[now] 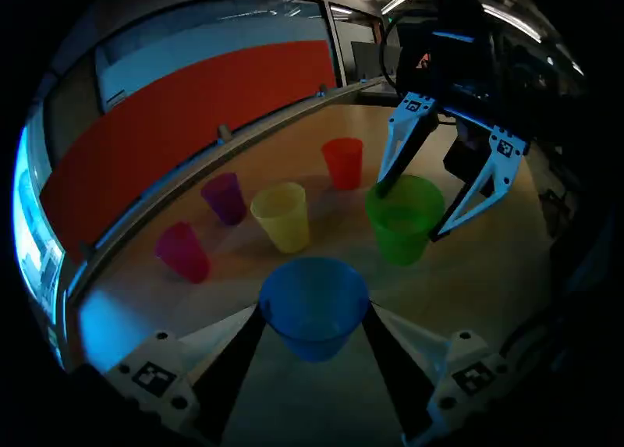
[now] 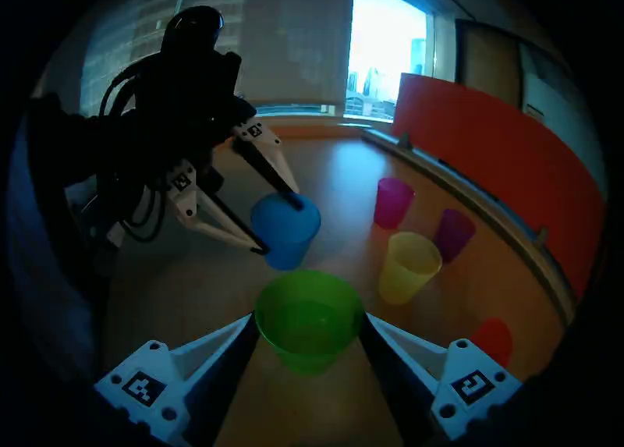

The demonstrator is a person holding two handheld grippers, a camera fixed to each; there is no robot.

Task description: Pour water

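- Left gripper view: my left tool (image 1: 313, 316) is closed on a blue cup (image 1: 313, 291). One finger presses on each side of its wall, and the cup is upright with its mouth up.
- In the right gripper view, my right tool (image 2: 308, 324) clamps a green cup (image 2: 308, 310) the same way. That cup is upright too, with both fingers against its sides.
- The two held cups face each other over the middle of the wooden desk (image 1: 483, 275), near but apart. I cannot tell whether either one rests on the desk or is lifted off it.
- I cannot make out whether the green cup has water in it.
- Four more cups stand upright toward the desk edge that runs along the red partition (image 1: 179, 127).
- The yellow cup (image 1: 282, 215) is nearest the held pair, with the purple cup (image 1: 225, 197) just beyond it toward that edge.
- The pink cup (image 1: 182, 250) and the red cup (image 1: 343, 162) stand apart at either end of the group.
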